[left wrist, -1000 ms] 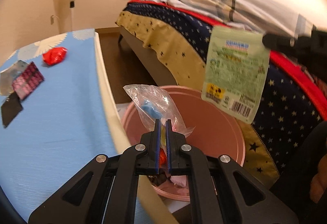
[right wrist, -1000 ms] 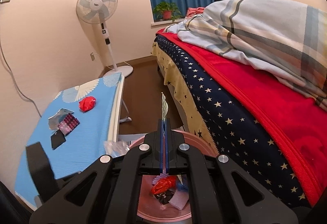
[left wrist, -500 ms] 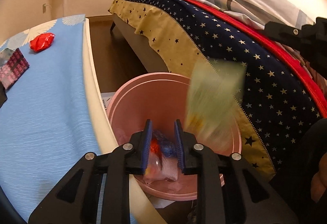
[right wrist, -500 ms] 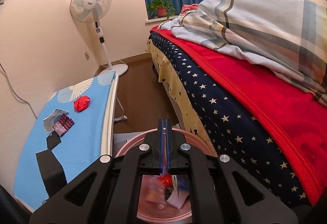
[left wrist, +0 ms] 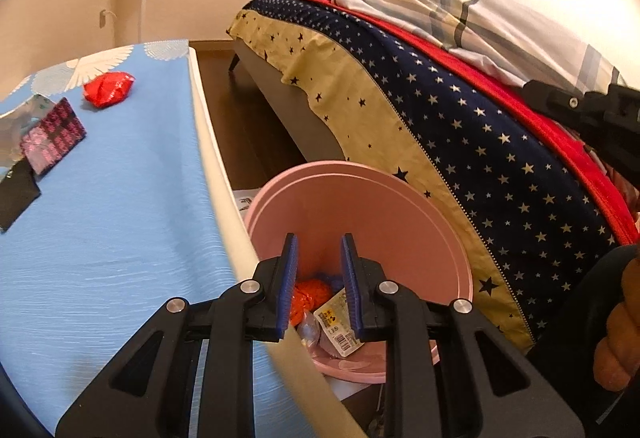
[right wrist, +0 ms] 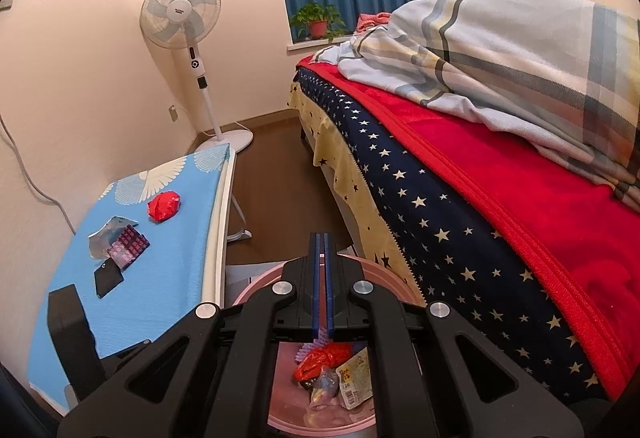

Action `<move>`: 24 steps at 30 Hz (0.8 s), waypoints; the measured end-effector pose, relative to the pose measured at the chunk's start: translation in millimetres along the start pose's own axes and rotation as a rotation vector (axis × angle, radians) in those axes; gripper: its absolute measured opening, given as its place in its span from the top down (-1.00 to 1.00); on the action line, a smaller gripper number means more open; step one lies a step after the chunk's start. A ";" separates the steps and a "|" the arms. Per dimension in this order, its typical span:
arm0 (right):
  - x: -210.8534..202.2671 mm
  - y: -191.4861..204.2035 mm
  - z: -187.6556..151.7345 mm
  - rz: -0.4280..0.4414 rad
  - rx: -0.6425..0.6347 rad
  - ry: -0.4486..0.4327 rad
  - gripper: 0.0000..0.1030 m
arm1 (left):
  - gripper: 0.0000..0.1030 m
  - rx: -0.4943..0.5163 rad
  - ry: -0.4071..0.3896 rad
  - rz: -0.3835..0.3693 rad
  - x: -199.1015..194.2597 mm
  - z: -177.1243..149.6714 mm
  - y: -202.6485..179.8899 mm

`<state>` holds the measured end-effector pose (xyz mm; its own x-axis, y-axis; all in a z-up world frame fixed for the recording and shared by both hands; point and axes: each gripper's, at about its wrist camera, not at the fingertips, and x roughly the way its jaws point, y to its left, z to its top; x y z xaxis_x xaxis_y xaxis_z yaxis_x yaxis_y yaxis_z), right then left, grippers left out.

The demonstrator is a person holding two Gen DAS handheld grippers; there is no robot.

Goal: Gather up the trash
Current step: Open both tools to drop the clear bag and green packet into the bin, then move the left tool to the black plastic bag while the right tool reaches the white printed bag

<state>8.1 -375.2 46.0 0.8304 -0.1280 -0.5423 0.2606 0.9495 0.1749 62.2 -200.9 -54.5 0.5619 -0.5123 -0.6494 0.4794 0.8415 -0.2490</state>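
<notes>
My left gripper (left wrist: 318,270) has its fingers a little spread and empty above the round pink plastic bin (left wrist: 400,214); my right gripper (right wrist: 320,286) has its fingers pressed together, empty. The crumpled red foil wrapper (left wrist: 108,89) lies on the blue-clothed desk (left wrist: 120,218), far from the bin. I judge it light, springy and slippery, so I would pinch a raised fold.

Left gripper (left wrist: 318,258), jaws apart and empty, above pink bin (left wrist: 384,206); red wrapper (left wrist: 108,89) on blue table (left wrist: 120,206)
</notes>
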 end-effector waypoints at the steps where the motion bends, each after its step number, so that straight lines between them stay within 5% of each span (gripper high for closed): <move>1: -0.9 1.6 -0.2 0.004 -0.003 -0.003 0.94 | 0.57 -0.002 -0.007 0.004 -3.9 0.6 2.0; 24: 5.7 60.7 -10.6 0.168 -0.054 -0.028 0.94 | 0.57 -0.154 -0.178 0.194 -77.9 9.3 79.2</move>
<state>23.5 -315.2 44.9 0.8734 0.0270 -0.4862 0.0903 0.9722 0.2162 62.6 -95.9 -17.0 0.7489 -0.3497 -0.5629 0.2510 0.9358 -0.2474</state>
